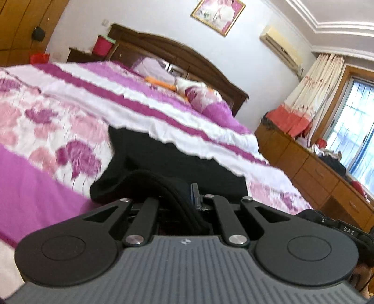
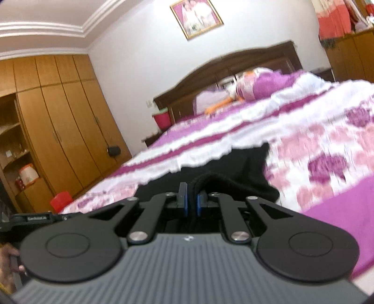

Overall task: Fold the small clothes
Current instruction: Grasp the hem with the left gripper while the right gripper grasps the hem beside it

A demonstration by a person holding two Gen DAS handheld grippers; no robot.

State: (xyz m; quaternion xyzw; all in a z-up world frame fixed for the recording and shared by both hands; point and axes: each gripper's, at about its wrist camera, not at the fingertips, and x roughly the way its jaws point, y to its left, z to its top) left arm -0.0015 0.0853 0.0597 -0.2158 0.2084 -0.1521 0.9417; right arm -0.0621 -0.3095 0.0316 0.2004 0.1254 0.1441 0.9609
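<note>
— Gripping it at both ends, are they?

— Yes. The right gripper (image 2: 192,201) is pinching a thick rolled edge of the black garment (image 2: 233,168), its blue-lined fingers (image 2: 181,198) drawn in close with only the cloth between them. The left gripper (image 1: 187,198) is doing much the same: a black hem is running through its jaws, though the cloth is covering one finger, so I'm only seeing the other one.

— And where is the garment lying?

— It's stretching out flat ahead of both tools on the bedspread (image 1: 58,121), the pink and purple flowered one with the white ruffled bands. Its far edge is sitting right against a ruffle.

— Anything else on the bed?

— Pillows (image 2: 261,86) are piled up by the dark wooden headboard (image 1: 182,56), well apart from the garment. A framed picture (image 2: 196,17) is hanging above, and a wooden wardrobe (image 2: 70,112) is standing along the side wall.
</note>
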